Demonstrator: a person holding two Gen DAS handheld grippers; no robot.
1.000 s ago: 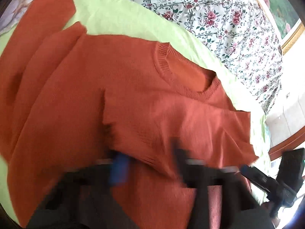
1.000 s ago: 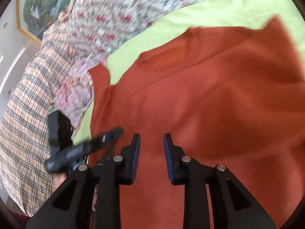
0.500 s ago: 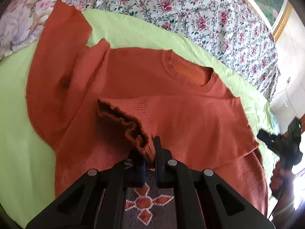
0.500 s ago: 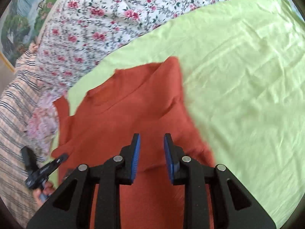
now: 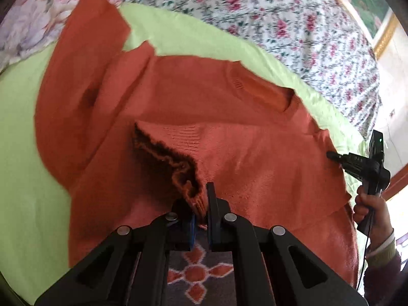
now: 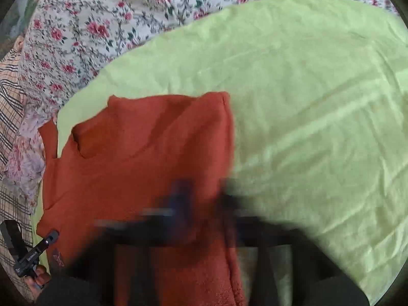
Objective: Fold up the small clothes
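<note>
An orange knit sweater (image 5: pixel 229 117) lies spread on a light green sheet (image 5: pixel 23 132). Its right sleeve is folded across the chest, and my left gripper (image 5: pixel 201 204) is shut on that sleeve's ribbed cuff (image 5: pixel 188 186), holding it over the body. The other sleeve (image 5: pixel 84 58) lies out to the far left. In the right wrist view the sweater (image 6: pixel 142 158) shows with its folded right edge near the middle. My right gripper (image 6: pixel 204 196) is motion-blurred above that edge, its fingers spread apart and empty.
A floral bedcover (image 5: pixel 293 17) borders the green sheet at the back. A plaid cloth (image 6: pixel 10 117) lies at the left in the right wrist view. The green sheet (image 6: pixel 318 102) stretches out to the right of the sweater.
My left gripper closed on the sleeve cuff and holds it over the sweater's body. My right gripper swung right toward the sweater's folded edge and is now blurred by motion.
</note>
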